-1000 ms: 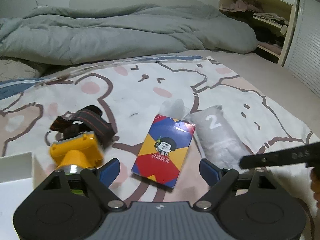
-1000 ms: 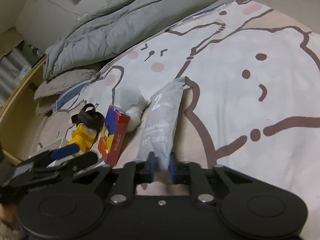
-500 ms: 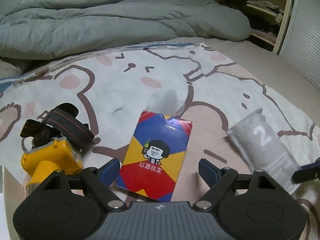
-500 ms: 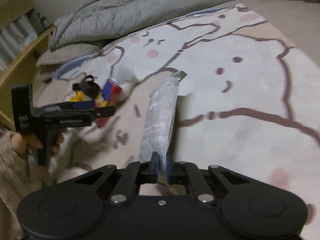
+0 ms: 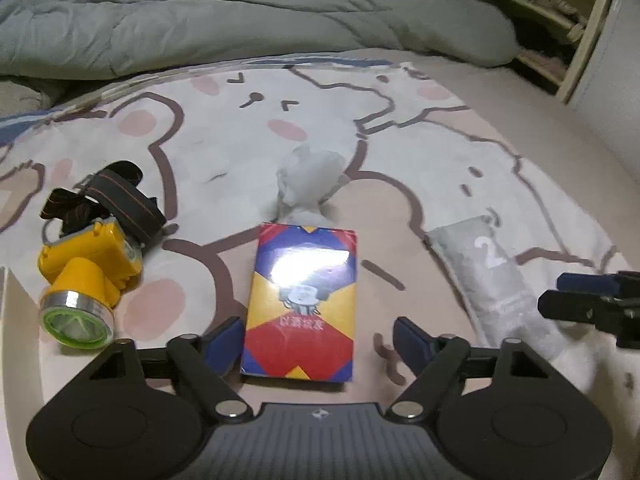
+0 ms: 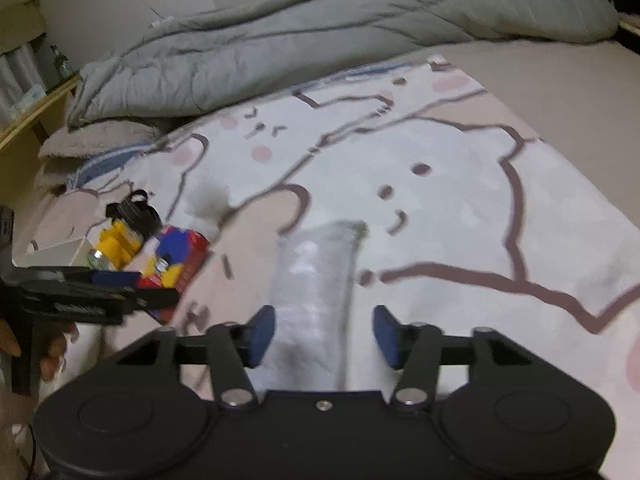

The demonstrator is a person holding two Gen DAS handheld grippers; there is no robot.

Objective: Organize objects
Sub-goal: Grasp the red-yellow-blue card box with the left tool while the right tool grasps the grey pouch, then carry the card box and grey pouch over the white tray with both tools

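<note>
The left gripper (image 5: 318,340) is spread wide, holding nothing, its fingers either side of the near end of the card box (image 5: 302,304) lying flat on the sheet (image 5: 400,140). The right gripper (image 6: 324,336) is released too, jaws apart around the grey pouch (image 6: 316,292), which rests on the sheet. From the left wrist, the headlamp (image 5: 86,268) sits at 10 o'clock, a crumpled tissue (image 5: 308,178) at 12 beyond the box, the pouch at 3. A grey duvet (image 5: 240,16) lies farther back.

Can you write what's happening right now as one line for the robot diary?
left gripper: open, around card box | right gripper: open, grey pouch between fingers, on blanket | headlamp: untouched
</note>
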